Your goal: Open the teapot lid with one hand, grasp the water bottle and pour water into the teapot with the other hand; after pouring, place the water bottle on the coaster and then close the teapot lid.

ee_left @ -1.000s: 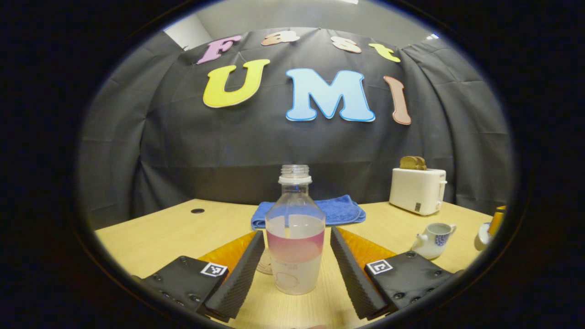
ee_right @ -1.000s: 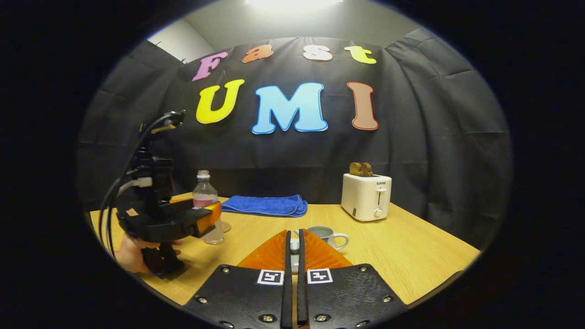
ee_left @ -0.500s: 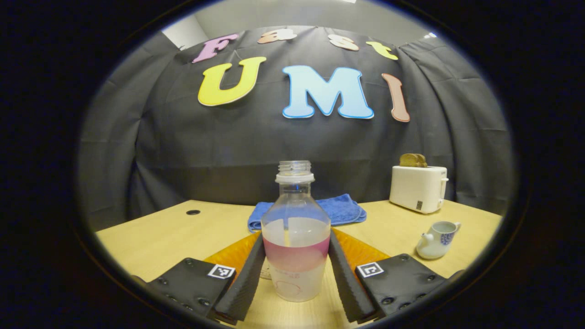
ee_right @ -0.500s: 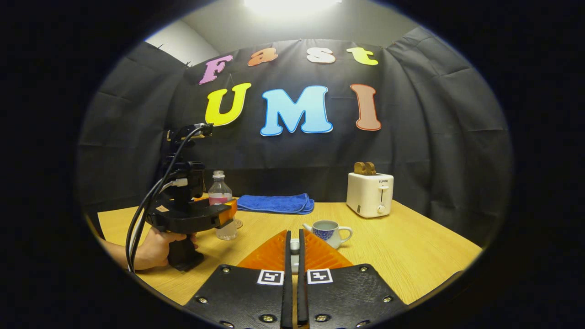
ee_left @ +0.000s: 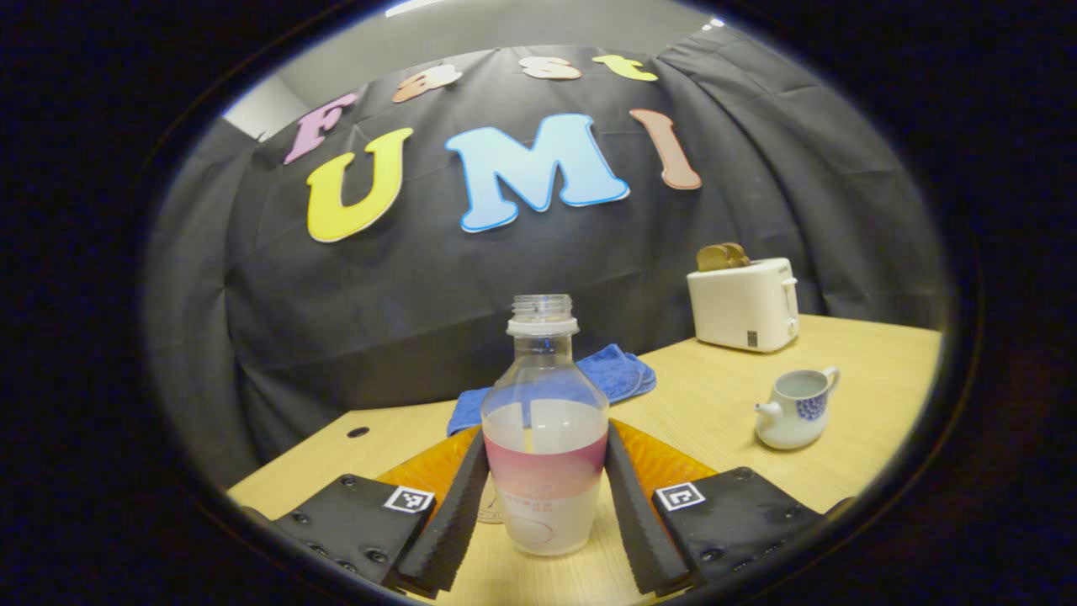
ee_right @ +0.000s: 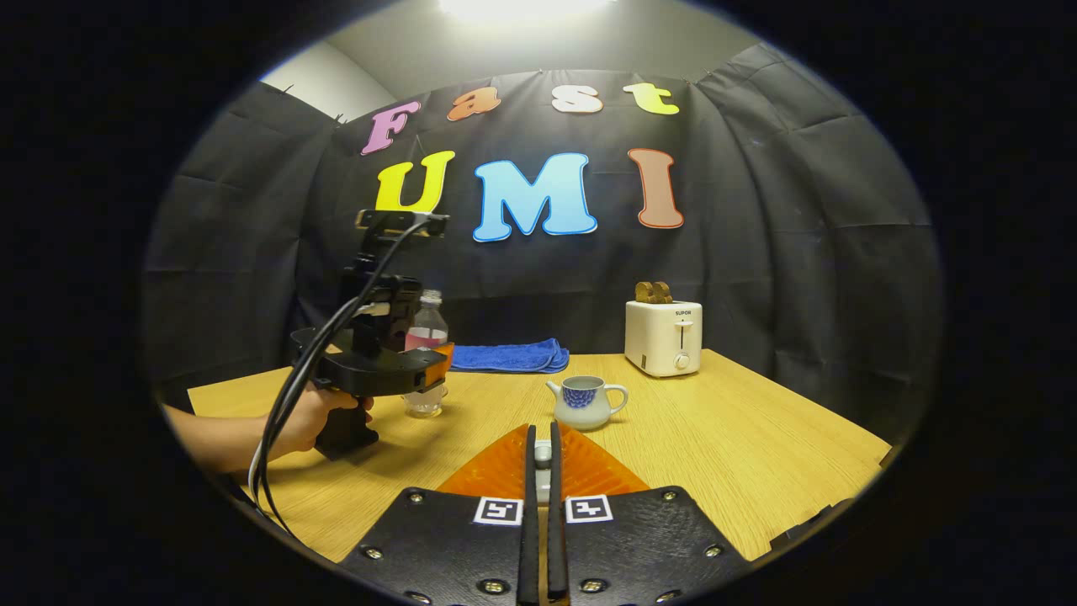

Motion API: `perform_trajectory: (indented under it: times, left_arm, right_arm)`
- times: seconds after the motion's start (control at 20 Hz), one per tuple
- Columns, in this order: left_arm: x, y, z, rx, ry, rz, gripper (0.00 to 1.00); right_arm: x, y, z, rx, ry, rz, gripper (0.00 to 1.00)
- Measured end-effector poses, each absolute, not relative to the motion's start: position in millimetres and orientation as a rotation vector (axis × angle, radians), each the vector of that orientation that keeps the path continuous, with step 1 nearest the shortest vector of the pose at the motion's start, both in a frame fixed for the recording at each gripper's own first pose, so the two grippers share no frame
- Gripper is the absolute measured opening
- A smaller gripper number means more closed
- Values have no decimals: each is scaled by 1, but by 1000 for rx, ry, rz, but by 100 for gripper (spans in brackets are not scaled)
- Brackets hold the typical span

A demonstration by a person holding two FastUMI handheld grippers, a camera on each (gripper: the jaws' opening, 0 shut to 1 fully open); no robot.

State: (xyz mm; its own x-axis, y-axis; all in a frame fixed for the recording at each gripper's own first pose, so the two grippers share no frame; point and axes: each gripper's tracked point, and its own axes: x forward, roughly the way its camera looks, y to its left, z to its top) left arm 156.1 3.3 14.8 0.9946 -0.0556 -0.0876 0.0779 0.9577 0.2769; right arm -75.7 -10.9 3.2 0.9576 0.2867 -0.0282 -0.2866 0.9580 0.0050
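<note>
In the left gripper view, the left gripper (ee_left: 545, 505) has its 2 fingers pressed against either side of the water bottle (ee_left: 544, 438), clenched on it. The bottle is uncapped, upright and roughly half full of clear water. In the right gripper view it stands at the left of the table (ee_right: 740, 446), with a hand (ee_right: 315, 412) holding that gripper. Behind lies a blue towel (ee_right: 505, 356). Near the table's middle sits the teapot (ee_right: 585, 402), lidless; its contents cannot be told. At the far right, a white toaster (ee_right: 663, 337) holds 2 bread slices. The right gripper (ee_right: 543, 471) is clamped on something small and white between its fingers.
</note>
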Motion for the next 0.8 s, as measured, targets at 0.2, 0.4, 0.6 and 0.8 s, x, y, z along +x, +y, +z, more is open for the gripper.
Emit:
perform_trajectory:
  times: [0.2,0.4,0.6,0.8]
  left_arm:
    - [157,-20,17,498,92,-83,86]
    - [161,-45,21,681,67,-110,86]
    - [165,-66,16,840,62,-126,86]
    - [174,-80,2,952,90,-170,87]
  right_arm:
    - [-89,-12,-6,2,45,304,5]
    - [-97,-17,-17,33,69,302,4]
    - [-101,-26,-23,33,81,285,5]
    - [-105,-34,-25,47,83,273,5]
